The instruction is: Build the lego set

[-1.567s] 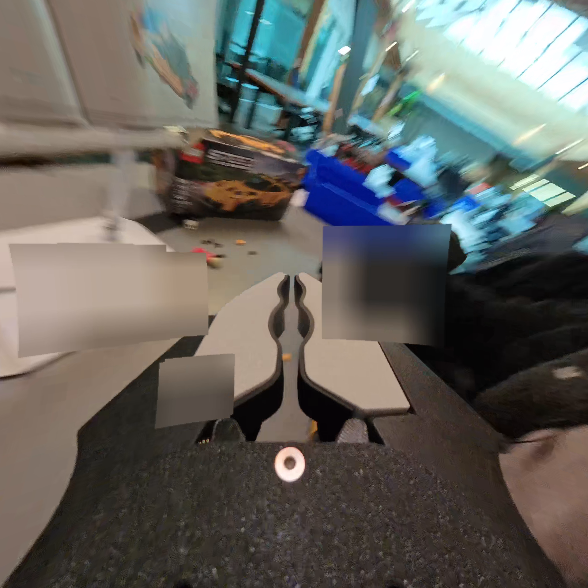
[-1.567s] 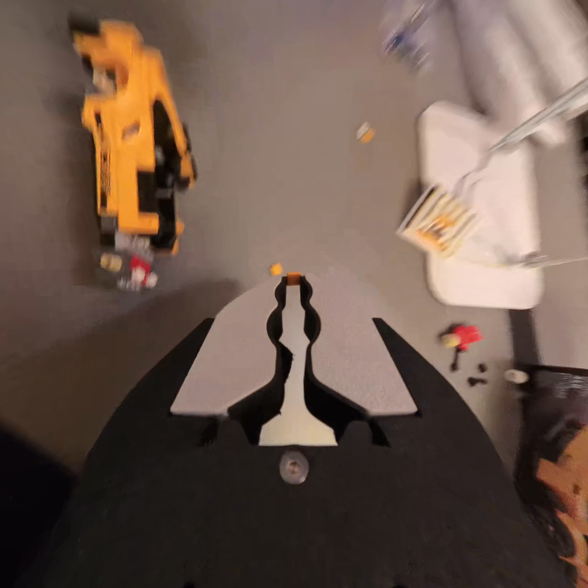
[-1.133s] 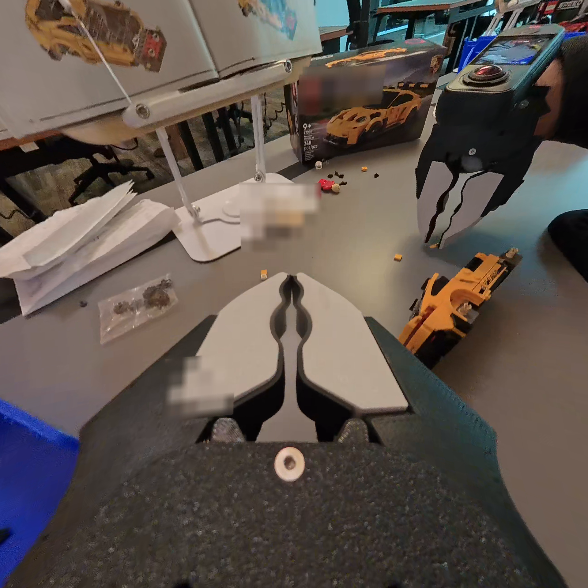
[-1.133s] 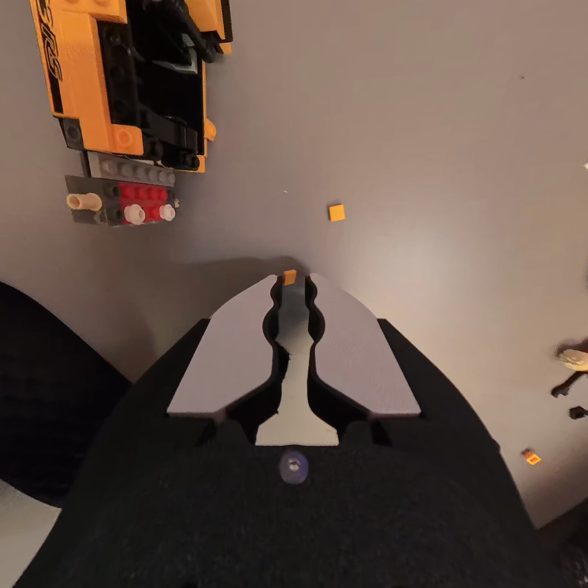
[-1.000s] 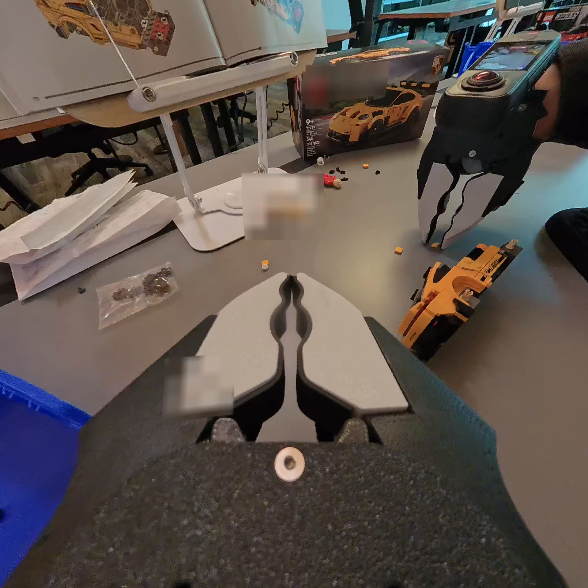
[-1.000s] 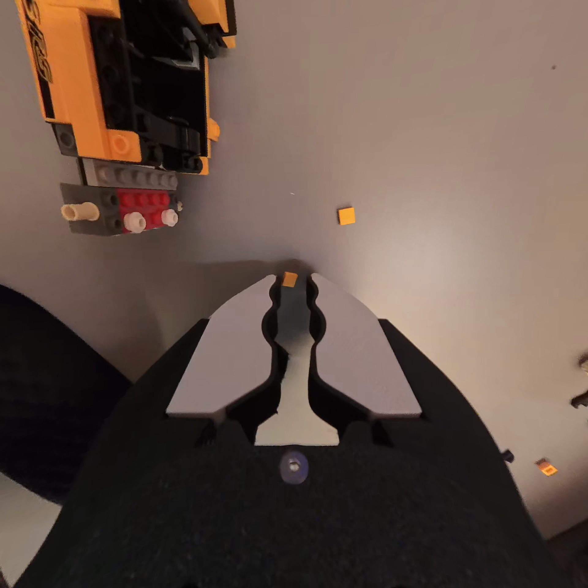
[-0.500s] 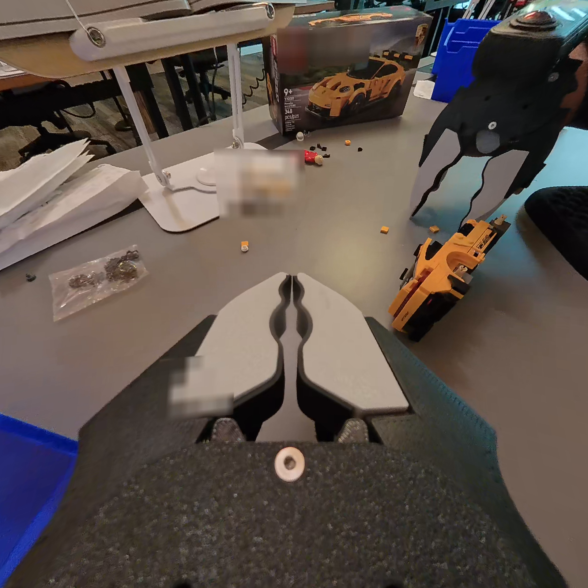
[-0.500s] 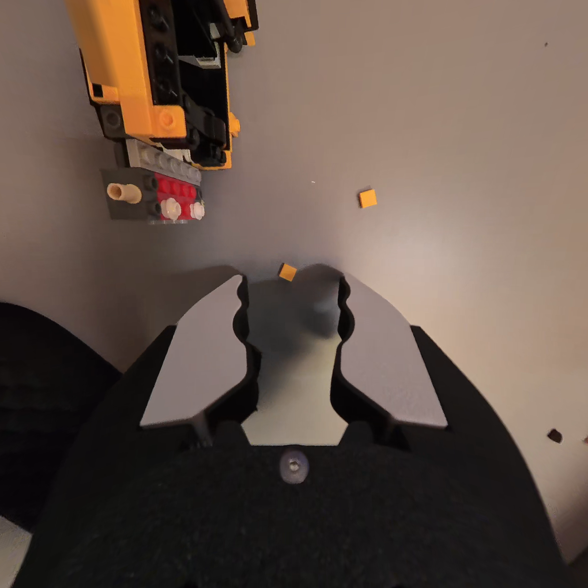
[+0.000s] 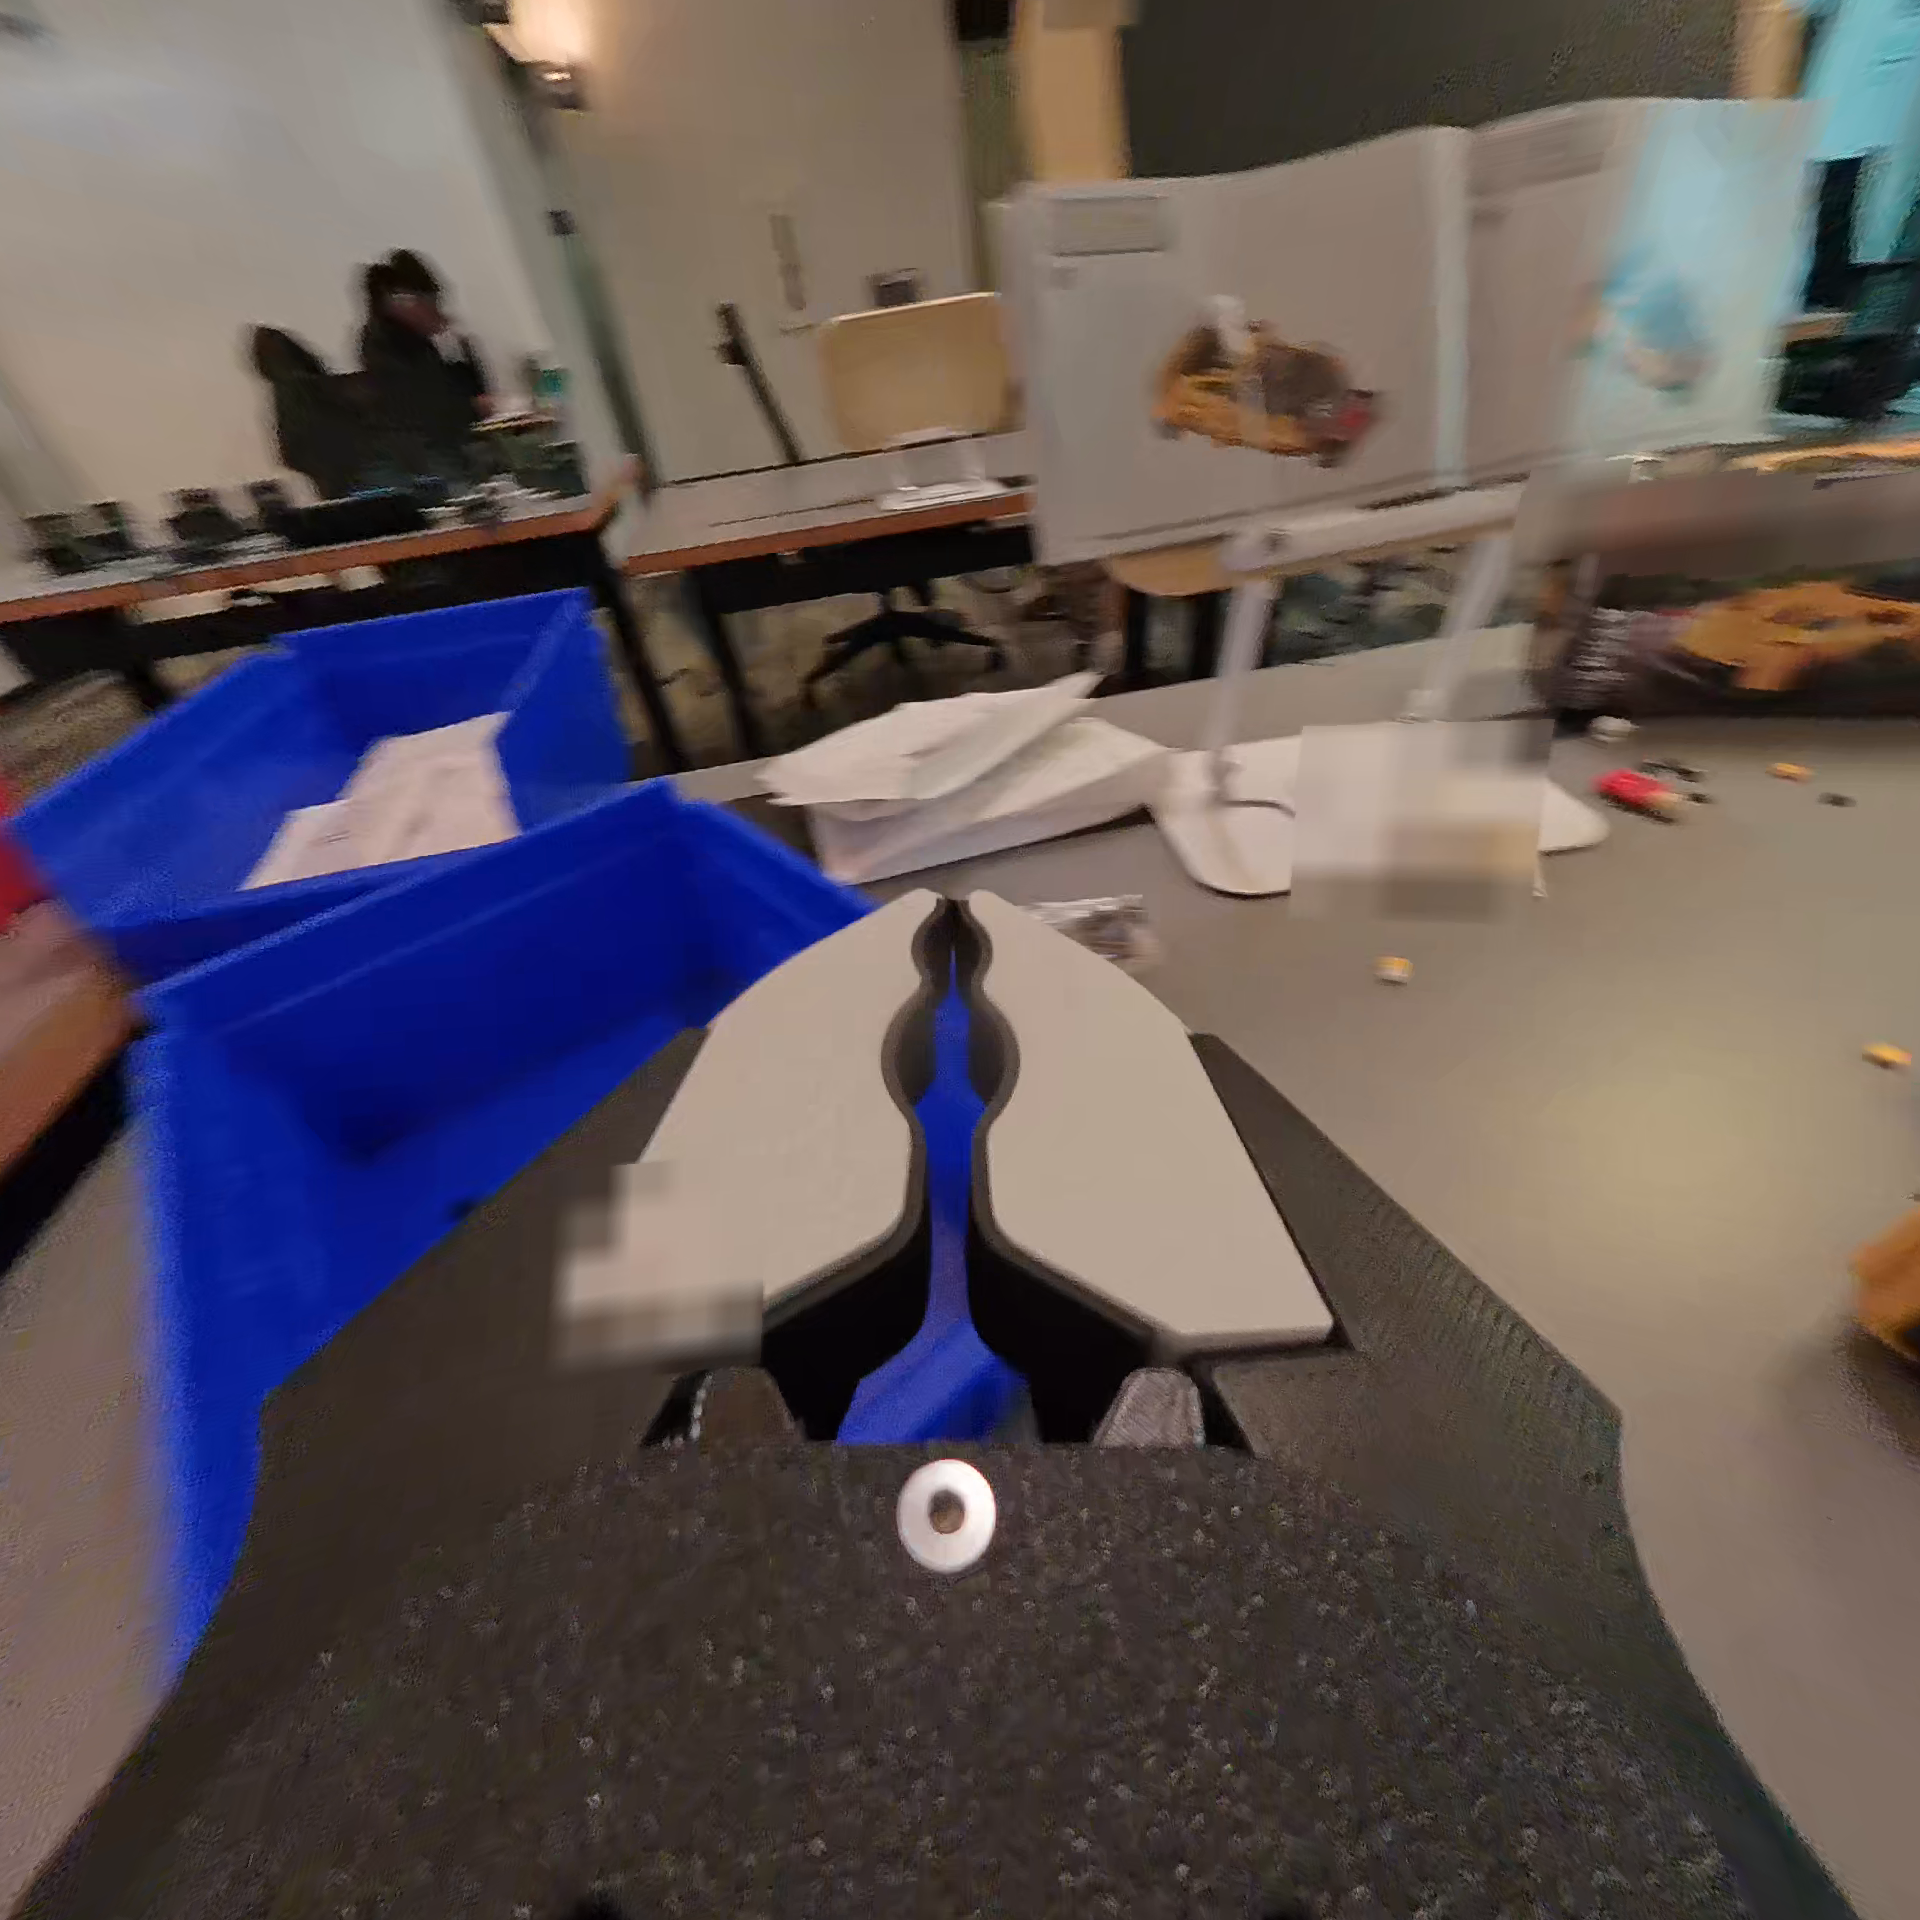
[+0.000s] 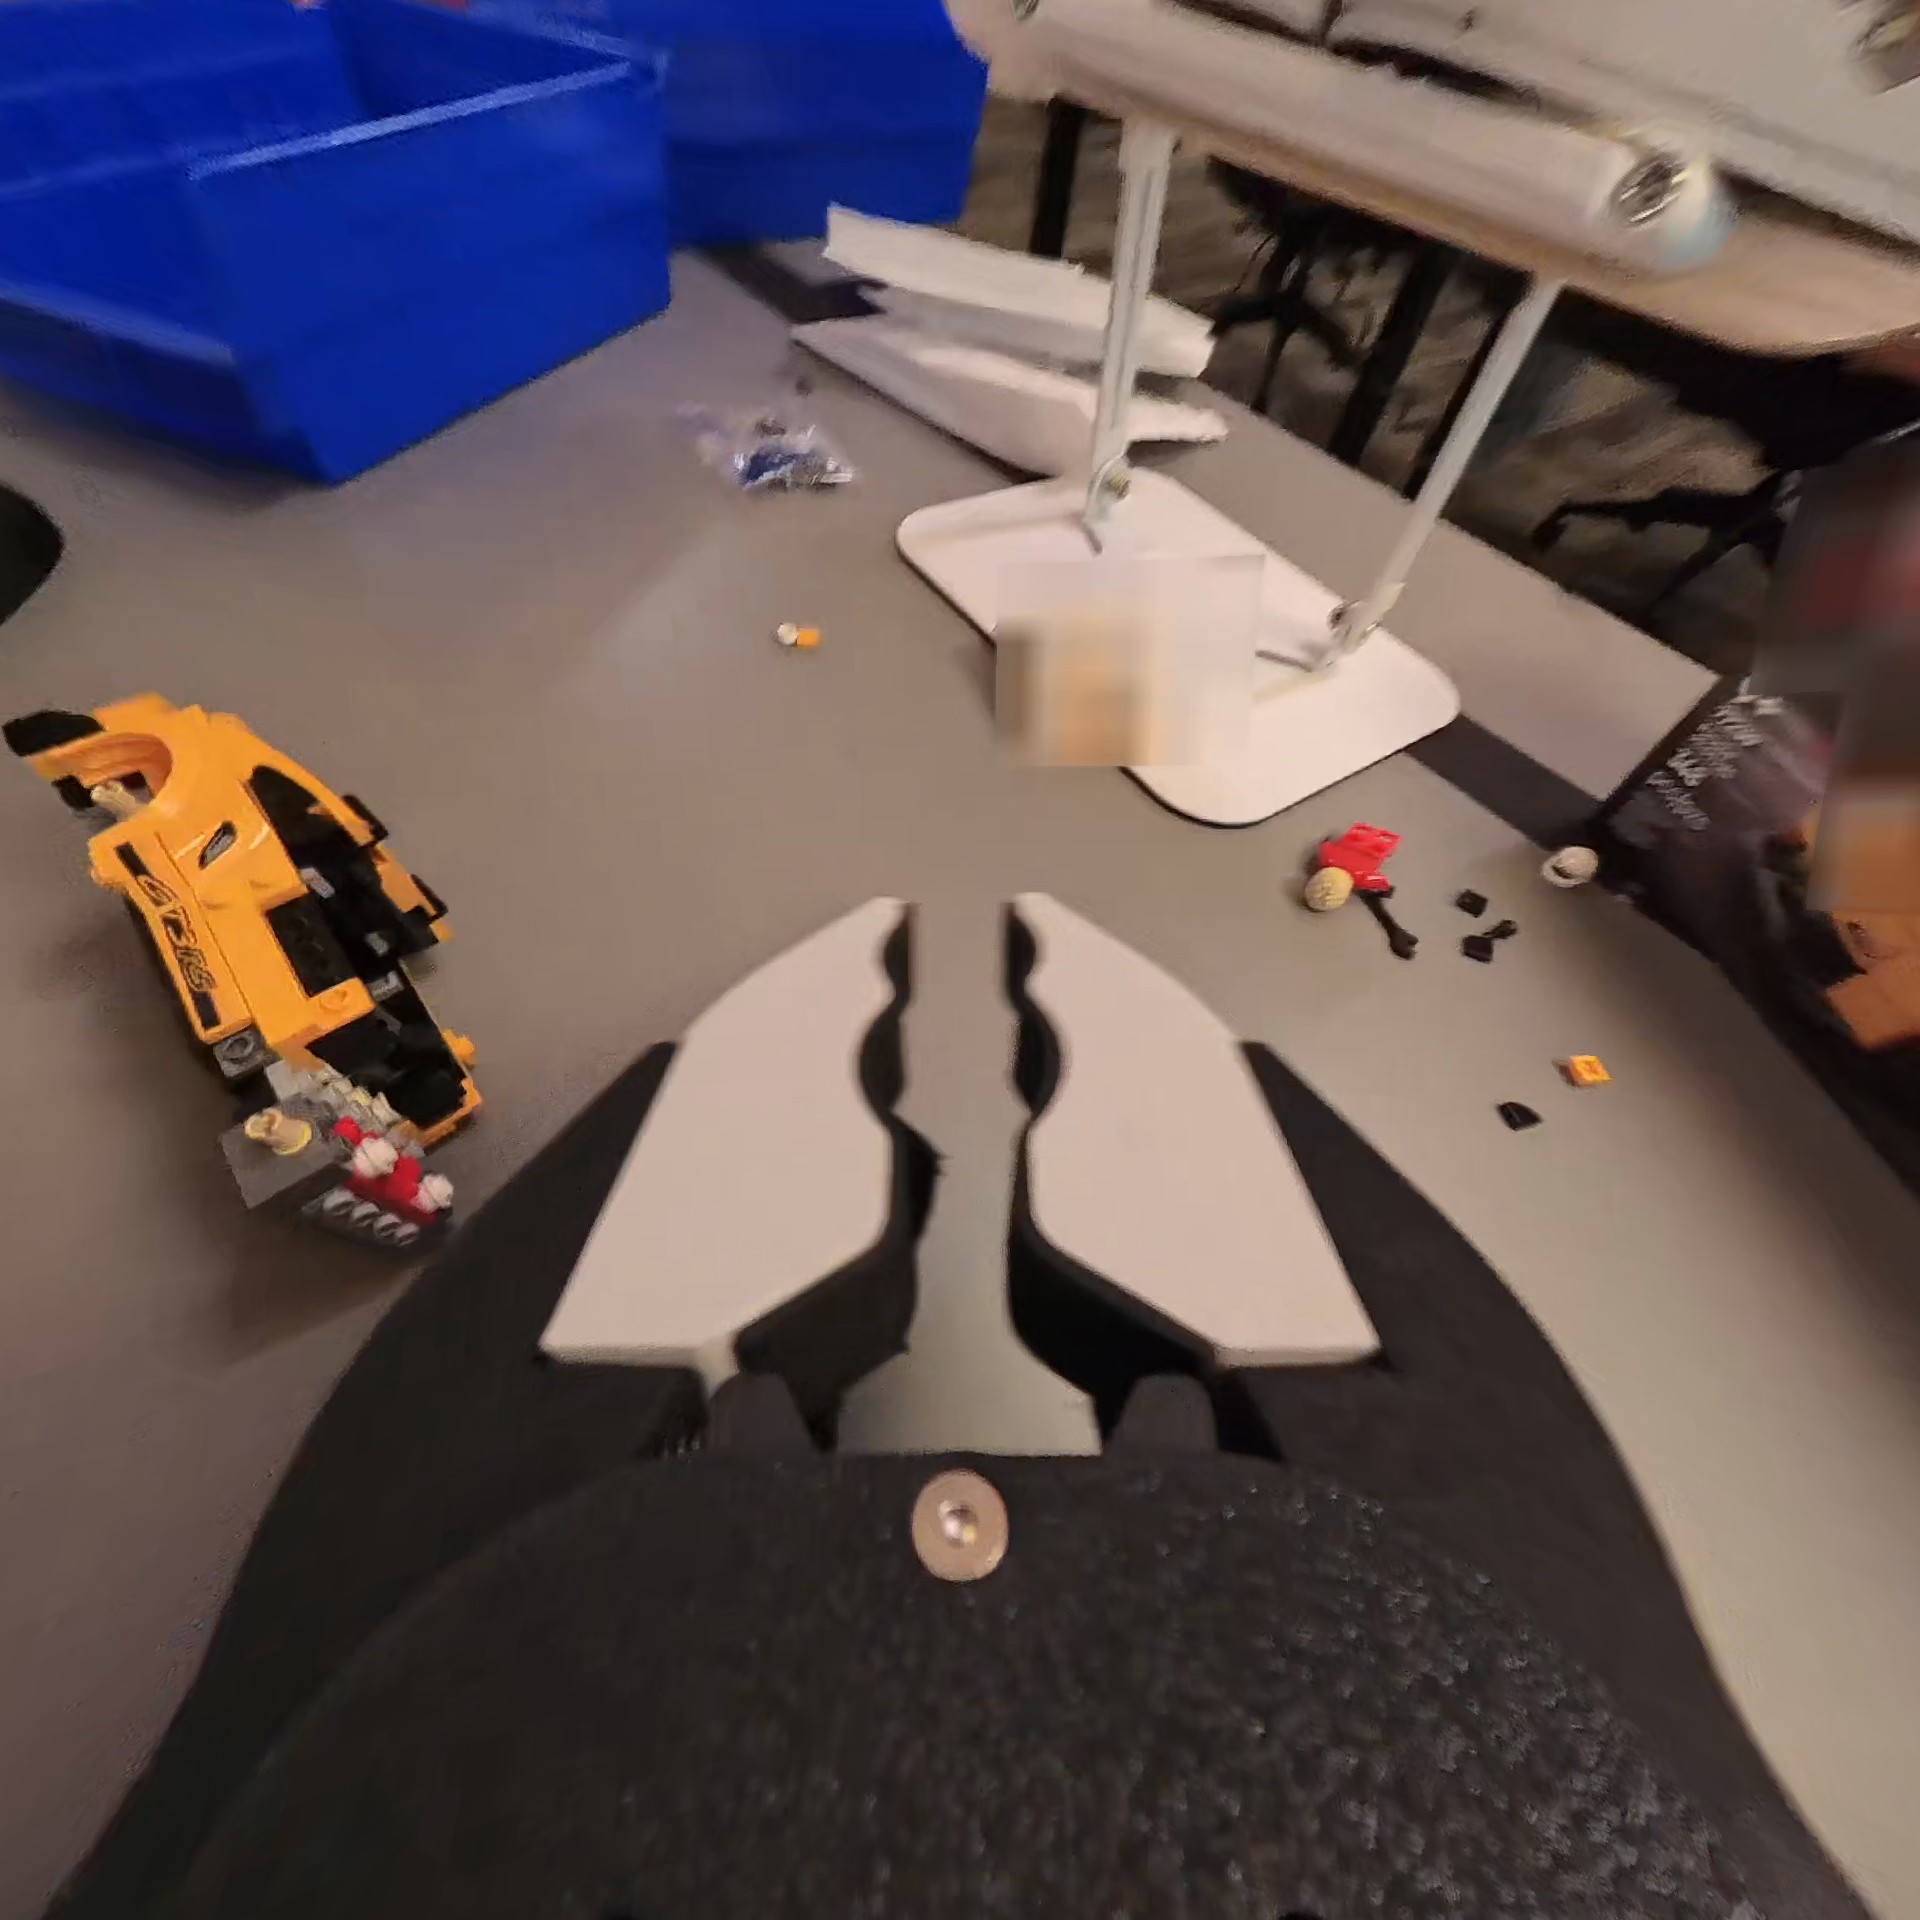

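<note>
My left gripper (image 9: 954, 910) is shut with nothing between its fingers. It hovers over the near corner of a blue bin (image 9: 416, 1039), with the grey table (image 9: 1558, 1143) to its right. My right gripper (image 10: 958, 904) is open by a narrow gap and empty, above bare grey table (image 10: 727, 790). A partly built orange and black brick car (image 10: 260, 935) lies to its left, with a grey and red block at its near end. The car's blurred edge shows in the left wrist view (image 9: 1891, 1288). A small orange and white piece (image 10: 798, 635) lies ahead.
A white stand base (image 10: 1351, 707) holds an open booklet above. Red and black loose pieces (image 10: 1356, 857), an orange tile (image 10: 1582, 1069) and a dark box (image 10: 1766, 831) lie right. Blue bins (image 10: 416, 260), white paper bags (image 10: 987, 343) and a small clear bag (image 10: 774, 457) lie behind. Left tips to right tips: about 40 cm. My right gripper is the nearer one to the orange tile (image 10: 1582, 1069): about 20 cm, against 60 cm. My left wrist view (image 9: 1791, 769) looks at it from another angle.
My right gripper held a small orange tile at the table, opened and left it there, then lifted, tilted up and narrowed on nothing. My left gripper stayed shut and swung left toward the blue bins.
</note>
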Tool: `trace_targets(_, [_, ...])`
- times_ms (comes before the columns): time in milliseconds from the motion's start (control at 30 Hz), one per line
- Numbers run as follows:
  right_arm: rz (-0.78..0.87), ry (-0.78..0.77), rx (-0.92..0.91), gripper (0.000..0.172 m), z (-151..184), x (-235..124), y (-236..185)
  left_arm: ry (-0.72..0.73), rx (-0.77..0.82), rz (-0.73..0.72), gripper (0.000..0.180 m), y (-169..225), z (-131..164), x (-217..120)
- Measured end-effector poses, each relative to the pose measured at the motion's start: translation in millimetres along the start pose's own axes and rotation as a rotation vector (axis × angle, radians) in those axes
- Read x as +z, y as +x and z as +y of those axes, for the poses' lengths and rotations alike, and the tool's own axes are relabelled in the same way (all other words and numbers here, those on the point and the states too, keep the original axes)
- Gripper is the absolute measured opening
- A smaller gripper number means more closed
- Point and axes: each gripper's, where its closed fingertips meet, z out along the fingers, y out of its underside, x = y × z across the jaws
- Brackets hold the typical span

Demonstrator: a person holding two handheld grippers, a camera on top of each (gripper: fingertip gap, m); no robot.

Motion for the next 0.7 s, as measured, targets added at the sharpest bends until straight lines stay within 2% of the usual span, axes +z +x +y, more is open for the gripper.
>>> trace_targets(33, [0.018, 0.029, 0.003, 0.000, -1.3, -1.9, 0.2, -0.021, -0.005, -0.045, 0.000, -20.2, -1.7, -6.0])
trace_targets(167, [0.052, 0.084, 0.028, 0.000, 1.3, -1.6, 2.9, -0.265, 0.034, -0.032, 0.000, -65.8, 15.6, -11.8])
trace_targets(300, [0.058, 0.105, 0.007, 0.000, 1.2, -0.7, 4.5, -0.595, 0.220, 0.084, 0.004, -78.8, 57.5, -4.2])
trace_targets(367, [0.069, 0.105, -0.005, 0.000, 1.9, 0.3, 5.4, -0.764, 0.273, 0.231, 0.011, -66.5, 82.5, -7.4])
trace_targets(433, [0.076, 0.095, -0.008, 0.000, 4.1, 1.4, 6.2, -0.898, 0.298, 0.392, 0.026, -44.3, 102.6, -19.0])
trace_targets(500, [0.087, 0.088, -0.006, 0.000, 6.9, 2.0, 8.4, -0.987, 0.387, 0.483, 0.040, -30.0, 122.8, -30.6])
trace_targets(567, [0.088, 0.090, 0.016, 0.000, 8.4, 3.4, 10.5, -1.064, 0.514, 0.507, 0.049, -27.4, 148.7, -35.6])
trace_targets(633, [0.074, 0.088, 0.041, 0.000, 9.6, 5.6, 10.9, -1.135, 0.594, 0.518, 0.044, -28.4, 172.2, -37.0])
trace_targets(700, [0.066, 0.091, 0.044, 0.000, 9.0, 5.1, 10.5, -1.166, 0.672, 0.508, 0.025, -33.8, 181.7, -35.2])
